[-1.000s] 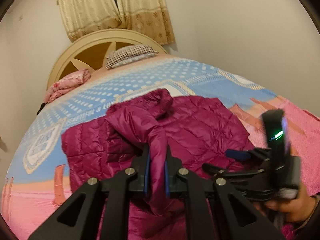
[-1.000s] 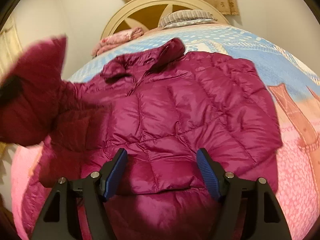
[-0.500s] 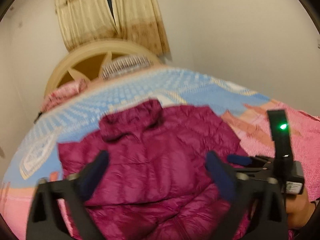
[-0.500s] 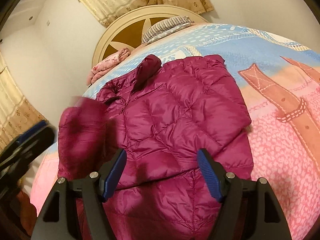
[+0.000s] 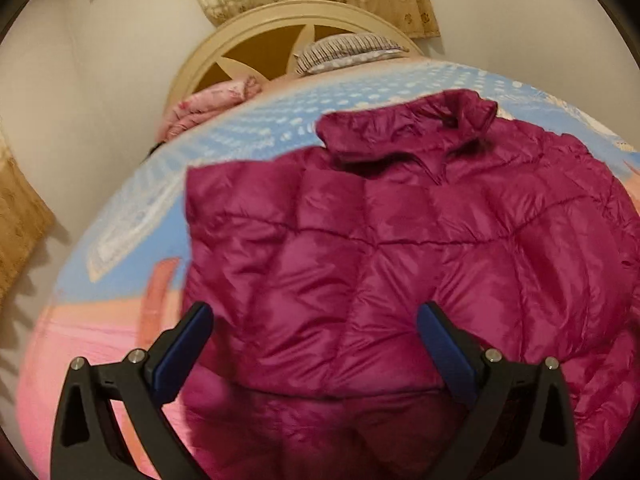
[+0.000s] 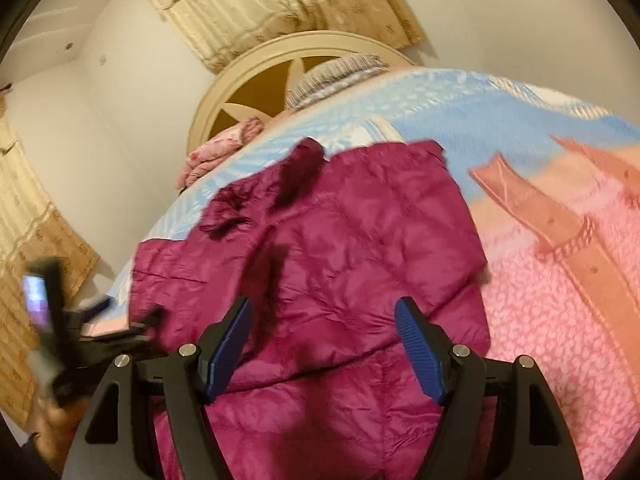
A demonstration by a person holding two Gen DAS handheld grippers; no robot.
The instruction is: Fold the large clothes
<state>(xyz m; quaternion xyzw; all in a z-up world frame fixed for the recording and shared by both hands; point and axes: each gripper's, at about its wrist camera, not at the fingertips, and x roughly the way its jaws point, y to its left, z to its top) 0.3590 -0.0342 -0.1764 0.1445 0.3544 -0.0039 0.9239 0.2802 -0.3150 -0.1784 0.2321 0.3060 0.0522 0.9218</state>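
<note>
Jacket [image 5: 400,248], magenta quilted puffer, lies flat on the bed [image 5: 256,128], collar toward the headboard [image 5: 280,28], hem toward the cameras. Both sleeves look folded in over the front; body forms a rough rectangle. Bedspread is blue with white dots at the far end, pink with orange strap-like bands near the foot

Left gripper [image 5: 314,328]: jaws spread as wide as they go, blue pads clear of the cloth, nothing held. It hangs over the jacket's lower left part, near the hem

Right gripper [image 6: 324,332]: jaws well apart, ribbed blue pads free, nothing between them but the jacket lying below. It sits over the lower middle of the jacket. In this view the left gripper shows blurred at the left edge beside the jacket's left side, a lit screen on its body, a hand [image 6: 56,420] under it

At the headboard: striped pillow [image 5: 344,46], folded pink floral blanket [image 5: 208,100]. Beige curtains [image 6: 248,4] on the wall behind

No brand, label or readable writing anywhere; the lit screen is too blurred to read
</note>
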